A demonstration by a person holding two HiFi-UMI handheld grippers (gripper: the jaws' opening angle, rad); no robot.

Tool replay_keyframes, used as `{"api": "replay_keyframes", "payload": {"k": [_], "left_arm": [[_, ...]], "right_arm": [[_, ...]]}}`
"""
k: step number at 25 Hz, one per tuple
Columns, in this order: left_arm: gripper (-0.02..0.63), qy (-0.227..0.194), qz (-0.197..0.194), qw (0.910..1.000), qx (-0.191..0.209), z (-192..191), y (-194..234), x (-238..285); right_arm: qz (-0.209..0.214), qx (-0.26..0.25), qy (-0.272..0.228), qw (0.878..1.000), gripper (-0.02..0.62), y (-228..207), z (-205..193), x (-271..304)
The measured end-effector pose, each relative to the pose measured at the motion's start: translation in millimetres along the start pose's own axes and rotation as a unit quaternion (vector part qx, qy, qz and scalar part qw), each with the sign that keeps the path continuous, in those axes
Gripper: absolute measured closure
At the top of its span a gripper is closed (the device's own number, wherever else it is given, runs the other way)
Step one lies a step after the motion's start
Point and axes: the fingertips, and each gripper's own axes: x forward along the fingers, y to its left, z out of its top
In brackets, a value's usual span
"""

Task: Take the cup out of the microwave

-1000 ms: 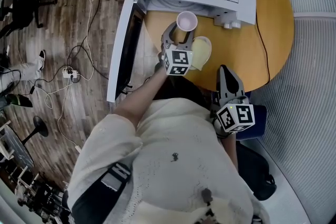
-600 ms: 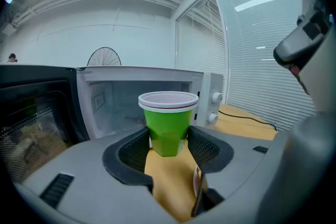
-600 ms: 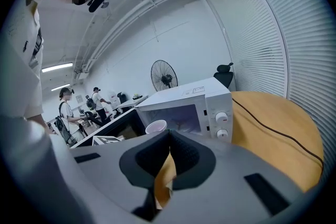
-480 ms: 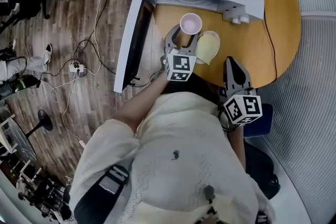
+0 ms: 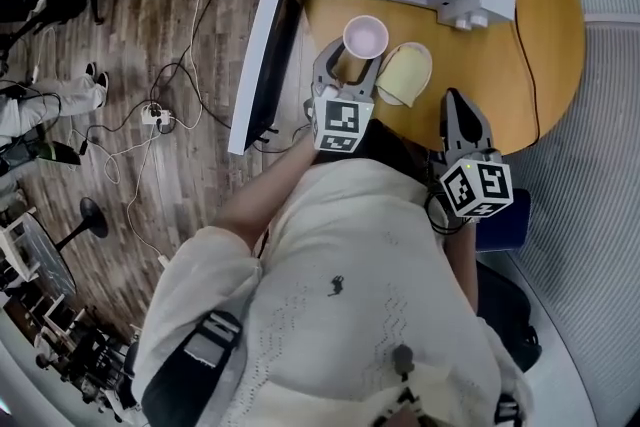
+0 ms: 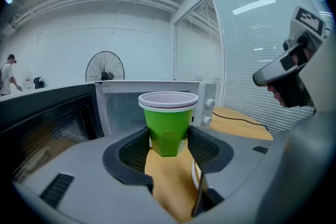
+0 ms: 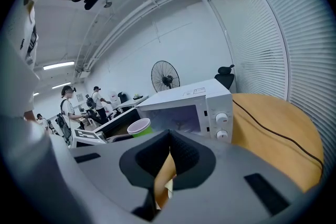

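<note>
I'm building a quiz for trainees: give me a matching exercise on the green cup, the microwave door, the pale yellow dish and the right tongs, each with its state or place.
Things:
1. green plastic cup with white inside
2. white microwave door
3. pale yellow round dish
4. right tongs

States or places:
a. on the wooden table
b. swung open
c. shut, nothing held
d. gripped by the left tongs

Pairs: 1-d, 2-b, 3-a, 4-c.
</note>
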Motion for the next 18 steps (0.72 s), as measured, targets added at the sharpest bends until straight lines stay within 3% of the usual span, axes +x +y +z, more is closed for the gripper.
{"api": "replay_keyframes", "payload": {"k": [18], "left_arm": [[0.356,-0.024,-0.048,0.9984,0.02,34,-15,-40]], "right_arm": [[0.001,-0.003,-0.02,1.0,0.584,-2,8,-3]]}}
